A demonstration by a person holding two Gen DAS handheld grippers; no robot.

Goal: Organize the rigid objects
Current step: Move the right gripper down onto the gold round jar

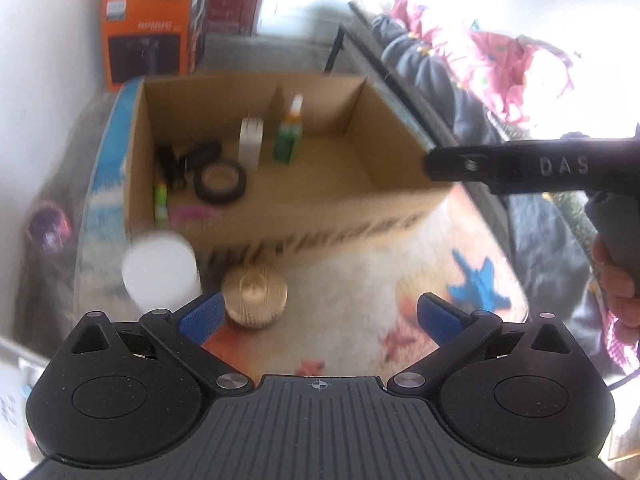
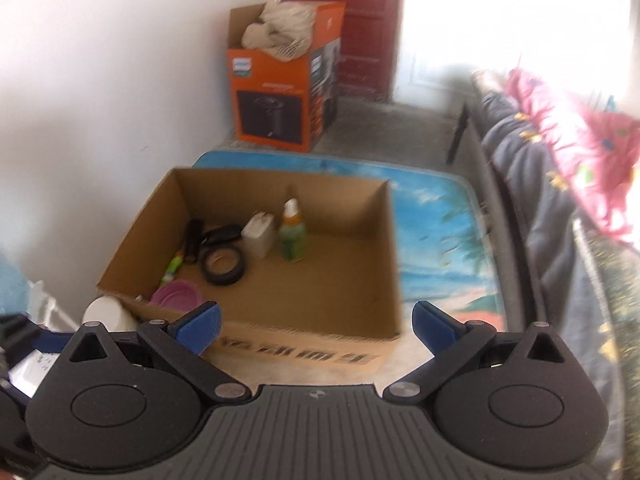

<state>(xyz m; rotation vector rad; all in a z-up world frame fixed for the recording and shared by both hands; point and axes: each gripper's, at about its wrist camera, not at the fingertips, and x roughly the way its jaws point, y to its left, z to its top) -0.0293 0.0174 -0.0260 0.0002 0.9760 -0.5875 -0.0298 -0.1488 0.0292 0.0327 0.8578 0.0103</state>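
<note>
An open cardboard box (image 1: 404, 204) (image 2: 392, 280) sits on a beach-print mat. Inside it stand a green spray bottle (image 1: 288, 136) (image 2: 293, 236) and a white charger (image 1: 251, 142) (image 2: 259, 236), beside a black tape ring (image 1: 220, 180) (image 2: 223, 265), black items, a green marker (image 1: 161, 200) and a purple lid (image 2: 176, 295). In front of the box, a white tub (image 1: 160, 270) (image 2: 105, 314) and a tan round jar (image 1: 255, 294) rest on the mat. My left gripper (image 1: 319, 318) is open and empty just short of the jar. My right gripper (image 2: 317, 326) is open and empty before the box.
An orange appliance carton (image 1: 146, 40) (image 2: 280, 92) stands by the white wall at the back. A dark sofa with pink cloth (image 1: 460, 80) (image 2: 560, 168) runs along the right. The other gripper's finger (image 1: 520, 168), held by a hand (image 1: 618, 288), reaches in from the right.
</note>
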